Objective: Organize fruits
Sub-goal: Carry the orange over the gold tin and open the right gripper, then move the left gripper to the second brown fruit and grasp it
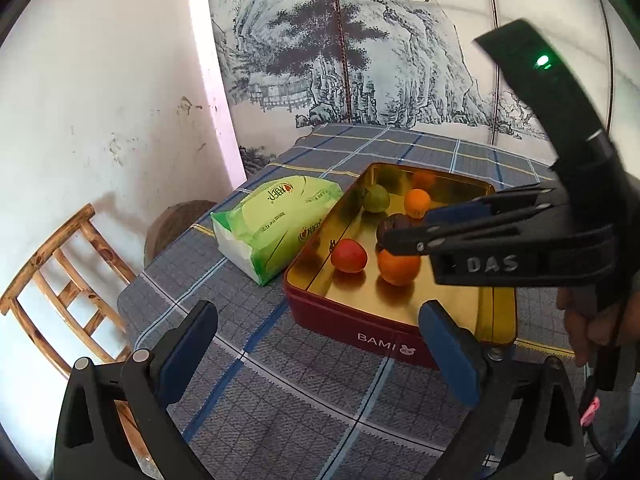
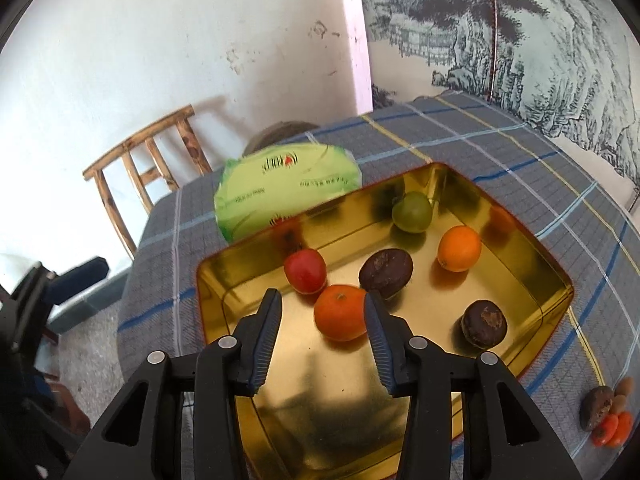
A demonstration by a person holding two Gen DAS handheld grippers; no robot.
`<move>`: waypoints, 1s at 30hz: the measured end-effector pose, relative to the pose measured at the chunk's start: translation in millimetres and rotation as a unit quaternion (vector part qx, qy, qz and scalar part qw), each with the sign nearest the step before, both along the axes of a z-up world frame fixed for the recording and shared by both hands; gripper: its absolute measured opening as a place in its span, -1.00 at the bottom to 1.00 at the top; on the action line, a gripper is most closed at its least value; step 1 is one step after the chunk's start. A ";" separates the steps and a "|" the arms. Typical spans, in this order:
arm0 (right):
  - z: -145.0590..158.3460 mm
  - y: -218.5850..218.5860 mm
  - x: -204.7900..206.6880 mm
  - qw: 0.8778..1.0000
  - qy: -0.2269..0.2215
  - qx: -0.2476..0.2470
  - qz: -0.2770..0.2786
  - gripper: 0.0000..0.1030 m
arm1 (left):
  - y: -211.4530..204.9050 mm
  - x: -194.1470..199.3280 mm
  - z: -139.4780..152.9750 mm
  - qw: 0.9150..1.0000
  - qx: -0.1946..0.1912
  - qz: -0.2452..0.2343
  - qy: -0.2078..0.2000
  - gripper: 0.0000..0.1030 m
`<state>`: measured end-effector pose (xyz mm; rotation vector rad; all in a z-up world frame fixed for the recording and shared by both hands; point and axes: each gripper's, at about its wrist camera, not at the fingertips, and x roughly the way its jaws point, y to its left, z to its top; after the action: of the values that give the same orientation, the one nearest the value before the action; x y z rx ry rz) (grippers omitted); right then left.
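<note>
A gold-lined red tin (image 2: 224, 280) stands on the checked tablecloth and holds several fruits. An orange (image 2: 340, 312) lies on the tin floor at the tips of my right gripper (image 2: 320, 300). Those jaws stand apart: the right fingertip is next to the orange, the left one is clear of it. Around it lie a red fruit (image 2: 306, 270), two dark brown fruits (image 2: 386, 272), a second orange (image 2: 459, 248) and a green fruit (image 2: 412, 212). In the left wrist view my left gripper (image 1: 318, 344) hangs open and empty before the tin (image 1: 340, 320), with the right gripper (image 1: 404, 228) over the fruits.
A green tissue pack (image 1: 272, 220) lies against the tin's far left side. A small heap of loose fruits (image 2: 604, 416) sits on the cloth to the tin's right. A wooden chair (image 1: 60, 280) stands by the white wall beyond the table's edge. A hand (image 1: 592, 320) holds the right gripper.
</note>
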<state>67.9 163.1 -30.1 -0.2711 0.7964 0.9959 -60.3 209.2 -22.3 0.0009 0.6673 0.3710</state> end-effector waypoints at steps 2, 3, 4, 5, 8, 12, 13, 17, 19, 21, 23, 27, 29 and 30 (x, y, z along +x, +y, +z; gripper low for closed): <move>3.2 -6.9 -1.9 1.000 -0.002 0.011 -0.006 0.02 | -1.1 0.7 -0.5 1.000 0.001 -0.001 0.003 0.94; 4.6 -10.2 -2.9 1.000 -0.003 0.016 -0.008 0.03 | -1.9 1.2 -0.4 1.000 0.002 -0.002 0.004 0.94; 5.9 -14.1 -4.0 1.000 -0.003 0.021 -0.010 0.04 | -3.0 1.3 -0.4 1.000 0.003 -0.002 0.004 0.94; 7.2 -18.0 -5.3 1.000 -0.004 0.023 -0.012 0.05 | -4.0 1.5 -0.3 1.000 0.005 -0.003 0.005 0.94; 10.2 -33.5 -12.8 0.999 -0.018 0.027 -0.019 0.09 | -7.4 2.6 -0.1 1.000 0.010 -0.005 0.007 0.94; 9.9 -62.6 -23.3 0.998 -0.037 0.024 -0.036 0.21 | -12.4 4.0 0.1 1.000 0.014 -0.009 0.011 0.94; 9.3 -71.0 -24.8 0.998 -0.039 0.023 -0.041 0.23 | -13.5 4.7 0.4 1.000 0.015 -0.010 0.011 0.95; 3.7 -111.5 -27.7 0.996 -0.048 0.011 -0.075 0.37 | -22.0 5.9 2.2 0.999 0.024 -0.016 0.014 0.95; -1.2 -137.5 -23.8 0.994 -0.044 0.008 -0.103 0.41 | -27.6 6.3 3.9 0.999 0.030 -0.022 0.013 0.95; -5.7 -162.3 -17.9 0.991 -0.036 0.008 -0.131 0.43 | -33.7 7.6 5.3 0.999 0.035 -0.027 0.014 0.95; -11.5 -187.5 -9.5 0.986 -0.026 0.006 -0.162 0.45 | -40.6 8.9 6.8 0.998 0.042 -0.035 0.015 0.95; -22.6 -242.8 5.1 0.973 -0.009 0.002 -0.230 0.48 | -56.7 10.9 10.4 0.997 0.060 -0.055 0.015 0.96; -27.6 -267.9 10.6 0.965 -0.008 -0.010 -0.261 0.51 | -67.6 13.2 12.6 0.995 0.070 -0.069 0.016 0.96; -29.6 -278.0 12.3 0.962 -0.009 -0.013 -0.273 0.52 | -71.7 14.7 13.8 0.994 0.073 -0.076 0.016 0.96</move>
<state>80.2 -115.0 -59.7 -0.0729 0.8091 0.4626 -45.7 137.6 -8.5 0.1965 0.6658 0.2727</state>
